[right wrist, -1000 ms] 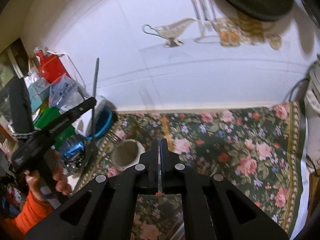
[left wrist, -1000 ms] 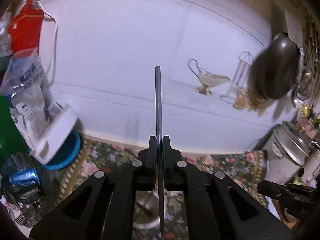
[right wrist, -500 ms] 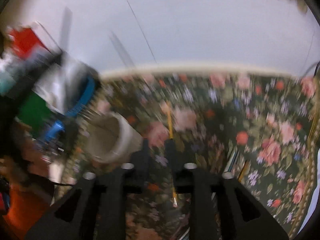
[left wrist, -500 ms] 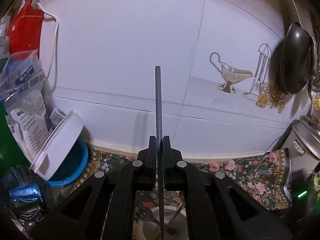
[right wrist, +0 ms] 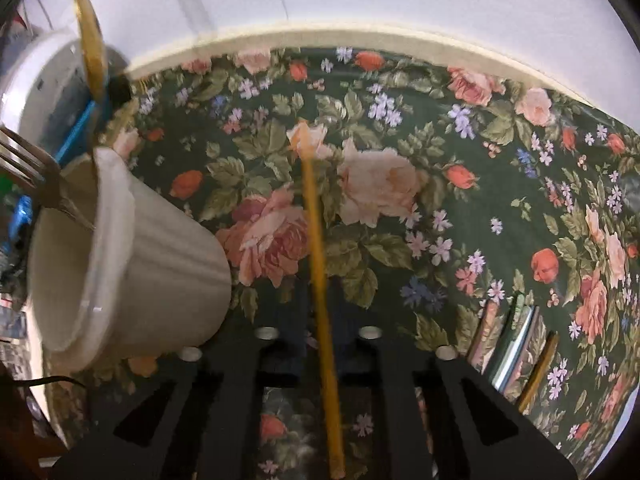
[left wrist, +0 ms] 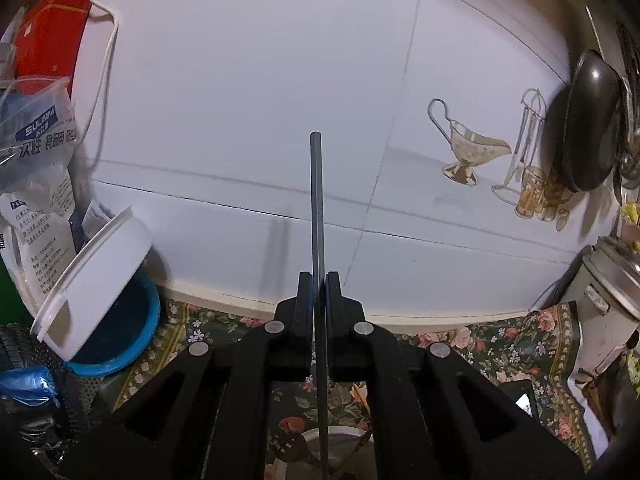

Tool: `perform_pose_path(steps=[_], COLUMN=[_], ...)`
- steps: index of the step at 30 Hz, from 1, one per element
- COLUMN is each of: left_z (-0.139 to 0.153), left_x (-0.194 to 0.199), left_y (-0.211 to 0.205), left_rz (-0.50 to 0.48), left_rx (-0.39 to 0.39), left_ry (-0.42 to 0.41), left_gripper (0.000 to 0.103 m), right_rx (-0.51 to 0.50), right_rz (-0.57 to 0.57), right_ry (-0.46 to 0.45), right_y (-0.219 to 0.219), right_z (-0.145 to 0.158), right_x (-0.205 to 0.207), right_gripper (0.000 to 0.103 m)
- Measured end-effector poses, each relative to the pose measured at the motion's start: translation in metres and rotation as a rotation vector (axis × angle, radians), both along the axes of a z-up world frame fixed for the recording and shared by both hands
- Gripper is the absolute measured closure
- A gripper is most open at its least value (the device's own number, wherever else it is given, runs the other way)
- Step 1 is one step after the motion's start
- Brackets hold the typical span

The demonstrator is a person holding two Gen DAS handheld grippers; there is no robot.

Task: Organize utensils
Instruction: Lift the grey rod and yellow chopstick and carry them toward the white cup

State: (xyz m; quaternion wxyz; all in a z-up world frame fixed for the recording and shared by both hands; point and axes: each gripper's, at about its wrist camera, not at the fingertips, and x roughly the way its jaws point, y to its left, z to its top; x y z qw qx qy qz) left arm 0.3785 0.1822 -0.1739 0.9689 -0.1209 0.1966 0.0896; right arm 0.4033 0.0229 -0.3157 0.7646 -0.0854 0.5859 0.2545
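Note:
My left gripper is shut on a thin dark grey chopstick that stands upright against the white tiled wall. Below it the rim of a white cup shows between the arms. In the right wrist view my right gripper is open around a yellow chopstick that lies on the floral cloth; its fingers are dark and blurred. The white cup stands to the left and holds a fork and a gold spoon.
A white tub in a blue bowl, bags and a red box crowd the left. A dark pan hangs at the right, above a metal pot. More utensils lie on the cloth at the right.
My right gripper has opened, dropped down to the cloth and closed in on the yellow chopstick beside the cup. My left gripper has swung left and still holds the grey chopstick.

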Motion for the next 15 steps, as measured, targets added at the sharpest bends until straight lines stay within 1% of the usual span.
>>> perform_pose_path(steps=[3,6,8,14,15], left_z=[-0.006,-0.013,-0.018,-0.023,-0.024], left_x=[-0.003,-0.008,-0.010,-0.022,-0.024], left_y=[-0.007,-0.013,-0.016,-0.020,-0.020], left_rz=[-0.008,-0.014,-0.016,-0.019,-0.022], left_rx=[0.017,0.027,0.035,0.032,0.030], left_ry=[0.006,0.018,0.030,0.069,0.078], left_gripper=[0.099,0.099,0.100,0.099,0.099], right_rx=[-0.007,0.011,0.034,0.129,0.150], right_rz=[-0.001,-0.021,-0.043,-0.092,-0.100], right_ry=[-0.015,-0.010,-0.016,-0.083,-0.105], right_y=[0.000,-0.005,-0.014,-0.045,-0.050], right_z=[0.000,0.003,0.009,0.054,0.066], right_x=[-0.002,-0.003,-0.004,-0.010,-0.012], right_gripper=[0.097,0.097,0.097,0.097,0.097])
